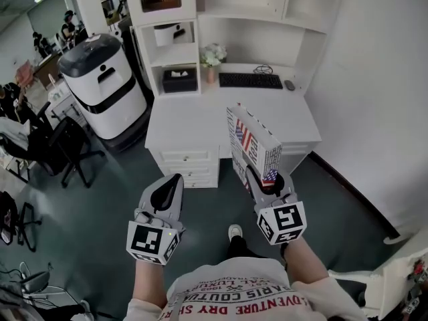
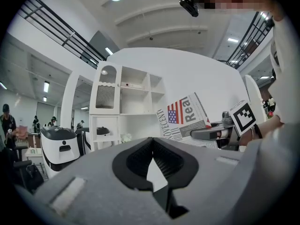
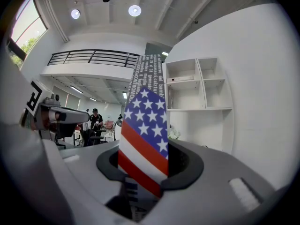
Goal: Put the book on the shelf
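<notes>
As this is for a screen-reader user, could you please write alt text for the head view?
The right gripper holds a thick book with a stars-and-stripes cover upright, the empty left gripper beside it, both seen from above. Ahead stands a white desk with a white shelf unit and a black keyboard.

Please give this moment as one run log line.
stage: book held | right tool: shut on book | left tool: shut, empty | book: not yet on shelf

One book (image 1: pixel 254 139), one left gripper (image 1: pixel 176 178) and one right gripper (image 1: pixel 266 177), one keyboard (image 1: pixel 251 80) at twelve o'clock, one mouse (image 1: pixel 289 85), one flower vase (image 1: pixel 211 60), one white machine (image 1: pixel 103 85) at ten o'clock.
</notes>
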`<state>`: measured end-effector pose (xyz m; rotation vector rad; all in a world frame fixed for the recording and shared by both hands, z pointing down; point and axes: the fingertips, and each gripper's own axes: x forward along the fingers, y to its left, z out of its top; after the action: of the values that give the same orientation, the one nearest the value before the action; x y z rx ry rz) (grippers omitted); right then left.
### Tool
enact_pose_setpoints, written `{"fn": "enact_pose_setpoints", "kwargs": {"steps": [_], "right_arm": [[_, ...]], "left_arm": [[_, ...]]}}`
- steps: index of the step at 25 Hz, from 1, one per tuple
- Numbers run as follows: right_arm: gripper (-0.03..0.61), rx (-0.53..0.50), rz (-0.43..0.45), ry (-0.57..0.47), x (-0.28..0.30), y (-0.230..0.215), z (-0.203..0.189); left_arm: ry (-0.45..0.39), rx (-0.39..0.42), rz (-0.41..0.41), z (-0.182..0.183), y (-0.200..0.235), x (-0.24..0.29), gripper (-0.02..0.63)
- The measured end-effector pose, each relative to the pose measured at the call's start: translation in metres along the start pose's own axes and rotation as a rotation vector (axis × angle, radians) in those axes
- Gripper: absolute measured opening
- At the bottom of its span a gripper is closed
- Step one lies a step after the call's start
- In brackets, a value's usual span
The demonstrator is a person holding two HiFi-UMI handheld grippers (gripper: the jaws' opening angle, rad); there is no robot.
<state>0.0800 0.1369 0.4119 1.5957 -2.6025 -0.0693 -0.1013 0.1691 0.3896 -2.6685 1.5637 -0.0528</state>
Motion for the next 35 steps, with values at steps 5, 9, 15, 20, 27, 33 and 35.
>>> {"fn": "enact_pose_setpoints", "kwargs": {"steps": [5, 9, 15, 20, 27, 33, 35], "right_arm": [[0.156, 0.001, 0.016, -0.009, 0.063, -0.066, 0.009], [0.156, 0.000, 0.024, -0.015, 0.108, -0.116, 0.017], [0.156, -0.007, 0.042, -0.022, 0.163, -0.163, 0.025], [0.156, -0.003, 0.060, -0.025, 0.203, -0.173, 0.025], [0.156, -0.033, 0.054, -0.054, 0.269, -0.177, 0.047], [0.156, -0.071, 0.007, -0.142, 0.325, -0.189, 0.106], [0.156, -0.092, -0.010, -0.180, 0.341, -0.192, 0.130]], "left_arm": [[-0.006, -0.009, 0.016, 0.005, 0.014, 0.088, 0.003], [-0.028, 0.003, 0.013, 0.014, 0.018, 0.154, 0.003], [-0.032, 0.021, 0.005, 0.021, 0.026, 0.226, 0.003], [-0.015, 0.016, 0.017, 0.014, 0.051, 0.259, 0.003], [-0.031, 0.022, -0.006, 0.021, 0.103, 0.309, 0.003], [-0.075, 0.065, -0.050, 0.053, 0.140, 0.347, 0.003], [-0.091, 0.079, -0.060, 0.062, 0.151, 0.356, 0.003]]}}
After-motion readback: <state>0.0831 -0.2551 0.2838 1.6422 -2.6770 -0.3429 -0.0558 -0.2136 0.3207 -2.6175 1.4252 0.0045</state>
